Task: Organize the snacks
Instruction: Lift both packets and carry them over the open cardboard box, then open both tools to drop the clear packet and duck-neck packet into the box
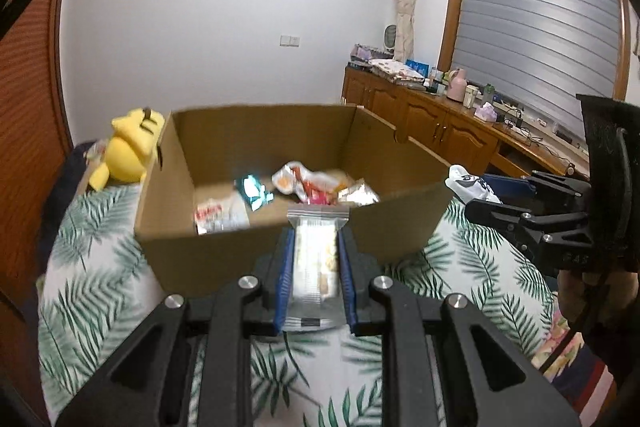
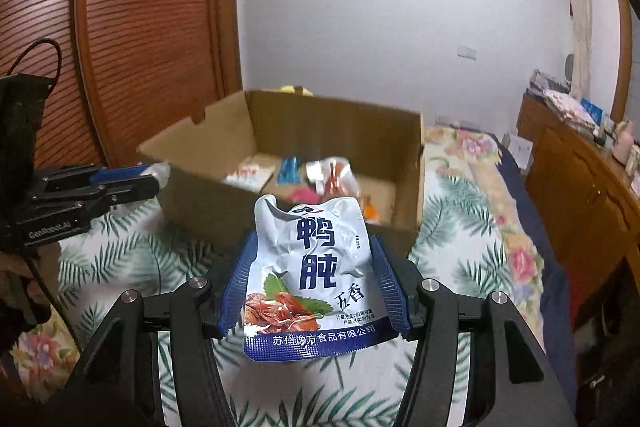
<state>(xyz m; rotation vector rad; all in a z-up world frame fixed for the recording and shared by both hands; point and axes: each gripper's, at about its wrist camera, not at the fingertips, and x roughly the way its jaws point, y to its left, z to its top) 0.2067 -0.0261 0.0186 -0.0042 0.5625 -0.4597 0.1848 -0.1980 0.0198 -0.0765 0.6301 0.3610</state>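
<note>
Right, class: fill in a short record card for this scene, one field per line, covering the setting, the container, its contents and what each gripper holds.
Setting: bed with leaf-print cover
Container: open cardboard box resting on the bed
Contents: several snack packets lying loose on the box floor
Left gripper: jaws shut on a clear-wrapped snack bar
Right gripper: jaws shut on a white and blue pouch
Beside box: yellow plush toy
</note>
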